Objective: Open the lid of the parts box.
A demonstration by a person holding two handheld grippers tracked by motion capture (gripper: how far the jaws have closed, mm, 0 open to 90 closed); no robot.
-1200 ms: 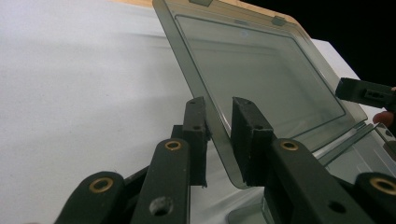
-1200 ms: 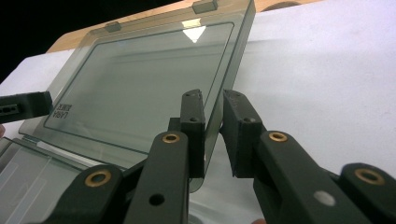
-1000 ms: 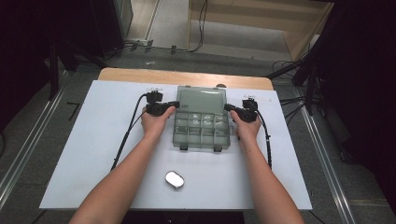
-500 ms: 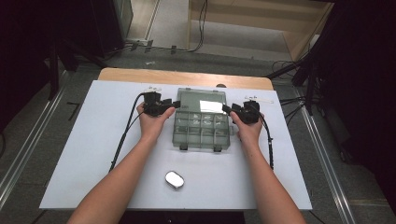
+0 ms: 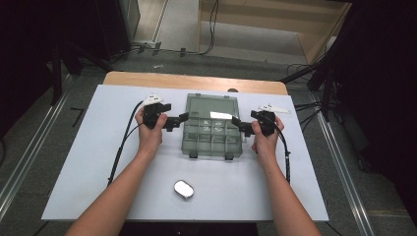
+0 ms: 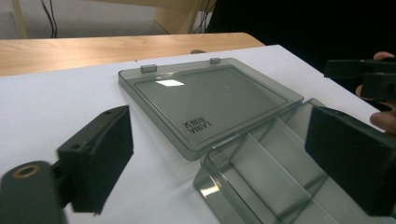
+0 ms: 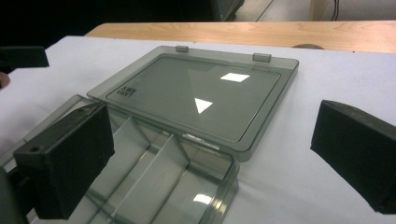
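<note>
Two open hand-held grippers flanking opened organizer box.

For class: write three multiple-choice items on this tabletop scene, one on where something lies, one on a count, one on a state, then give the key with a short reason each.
1. Where does the small silver oval object lie?
A. inside the box
B. on the white sheet nearer the person than the box
C. on the bare wood strip

2. How many latch tabs show on the front edge of the compartment box?
A. two
B. four
C. none

3. What state is the box's lid in?
A. shut and latched
B. folded flat open on the table
C. taken off and held up

Key: B, it sits alone between the forearms; A, two dark tabs on the near edge; B, the lid lies flat beyond the tray, while the left gripper and right gripper stand open beside the box.
</note>
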